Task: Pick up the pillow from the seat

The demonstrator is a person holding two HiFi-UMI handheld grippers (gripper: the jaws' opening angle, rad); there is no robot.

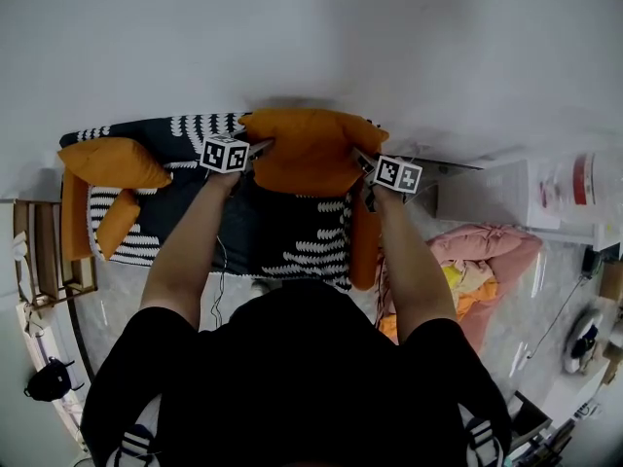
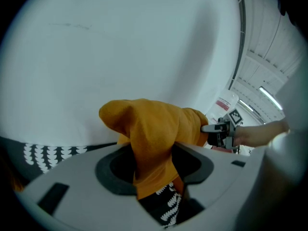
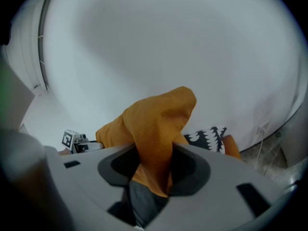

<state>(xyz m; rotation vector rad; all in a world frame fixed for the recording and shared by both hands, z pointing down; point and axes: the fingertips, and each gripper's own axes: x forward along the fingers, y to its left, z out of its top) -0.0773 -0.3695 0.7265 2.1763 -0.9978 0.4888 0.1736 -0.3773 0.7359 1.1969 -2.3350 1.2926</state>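
The left gripper (image 1: 261, 147) pinches one corner of the orange pillow (image 1: 307, 149). Its two fingers squeeze tight on the cloth, with only the bunched cloth between them. The right gripper (image 1: 360, 159) does the same at the other corner. Its fingers are almost together, and a fold of orange cloth sticks up from between them.

So the grabbing part is done. The pillow hangs between the two grippers, over the back part of the seat (image 1: 273, 232). It looks like it is coming up off the dark cover with white marks, but I cannot tell if its bottom edge is fully clear. What is left is to lift it clean away.

The left arm (image 1: 185, 251) and the right arm (image 1: 414, 270) both reach out straight in front of the person, side by side. Both grippers point forward and a bit down, one at each end of the pillow.

Farther off, a second orange pillow (image 1: 112, 161) lies at the left end of the seat. Behind it all is a plain white wall (image 1: 311, 37).
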